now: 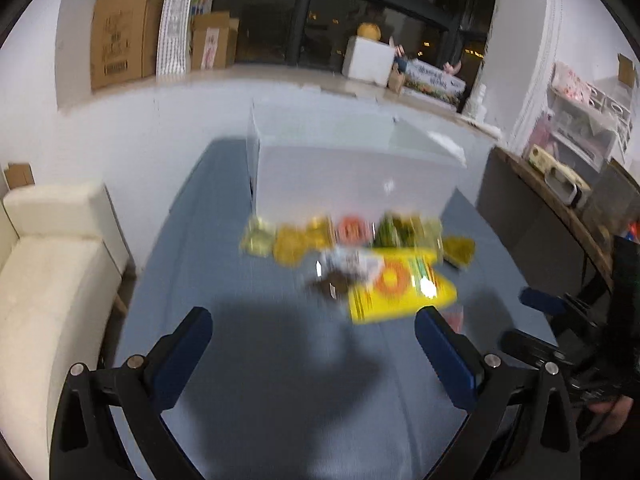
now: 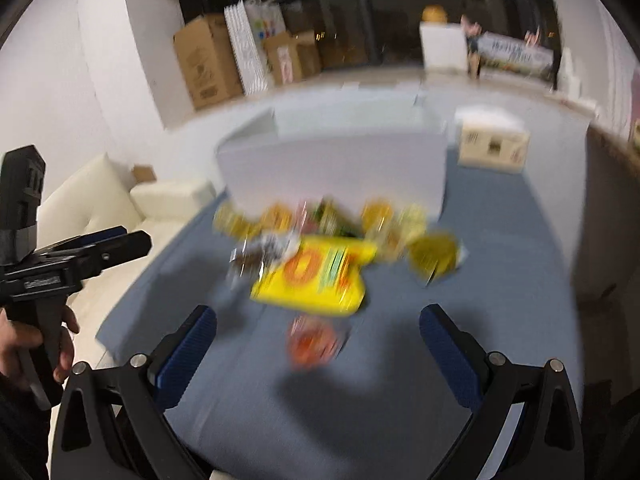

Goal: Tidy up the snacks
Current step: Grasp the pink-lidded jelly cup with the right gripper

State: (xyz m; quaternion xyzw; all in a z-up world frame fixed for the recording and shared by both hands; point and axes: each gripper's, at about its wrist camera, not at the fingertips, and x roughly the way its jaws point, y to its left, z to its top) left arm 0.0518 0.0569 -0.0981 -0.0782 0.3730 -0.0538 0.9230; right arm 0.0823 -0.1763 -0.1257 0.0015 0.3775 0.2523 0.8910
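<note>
Both grippers, left gripper (image 1: 312, 330) and right gripper (image 2: 318, 328), hover with jaws released, nothing grasped; next, probably picking the yellow snack bag (image 2: 316, 276) for the white box (image 2: 336, 168).

No legible text, print on snack packs and boxes blurred
</note>
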